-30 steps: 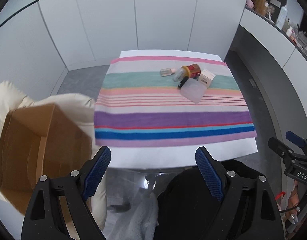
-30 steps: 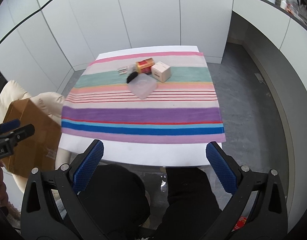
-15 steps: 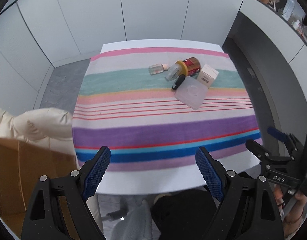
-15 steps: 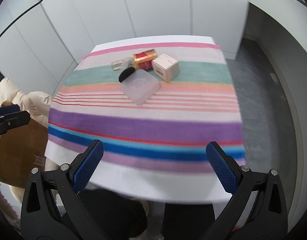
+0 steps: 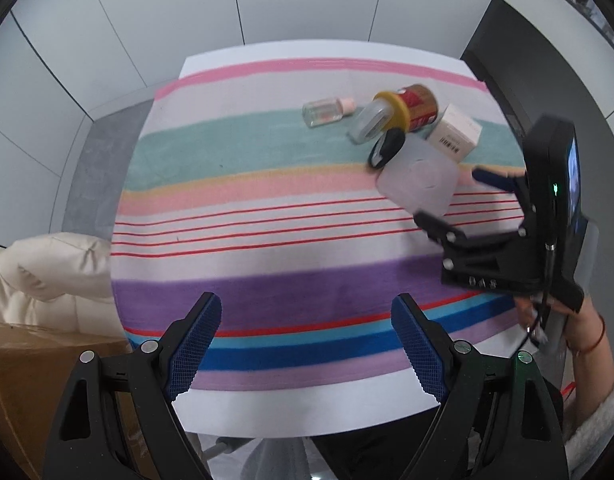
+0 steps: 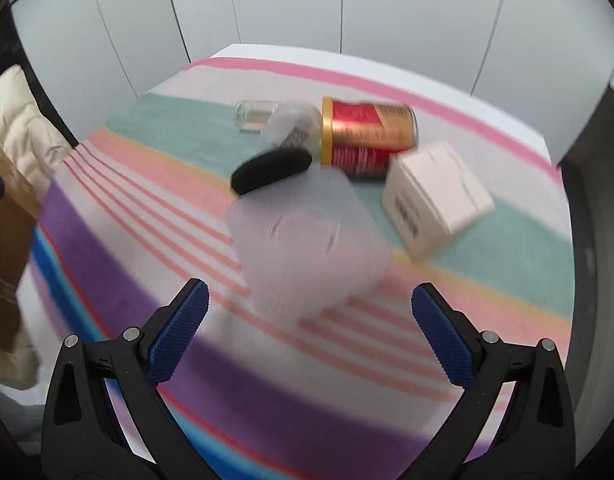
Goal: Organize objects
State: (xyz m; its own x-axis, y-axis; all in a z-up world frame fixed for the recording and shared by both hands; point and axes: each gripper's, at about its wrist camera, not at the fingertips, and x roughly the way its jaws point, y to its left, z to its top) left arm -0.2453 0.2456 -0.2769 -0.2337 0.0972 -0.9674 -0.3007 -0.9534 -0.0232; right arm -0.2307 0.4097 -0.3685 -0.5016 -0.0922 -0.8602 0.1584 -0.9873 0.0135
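A cluster of objects lies on the striped cloth: a frosted plastic box, a red and gold can on its side with a clear cap, a small white carton, a small glass bottle and a flat black item. My right gripper is open just short of the frosted box, nothing between its fingers. My left gripper is open over the cloth's near edge, empty.
A cardboard box stands low at the left beside a cream padded cushion. White wall panels ring the table. A dark counter runs along the right. A hand with a red wrist cord holds the right gripper.
Both grippers came down and forward over the table. The right one rolled and closed in on the object cluster, which now fills its view. Both stayed open.
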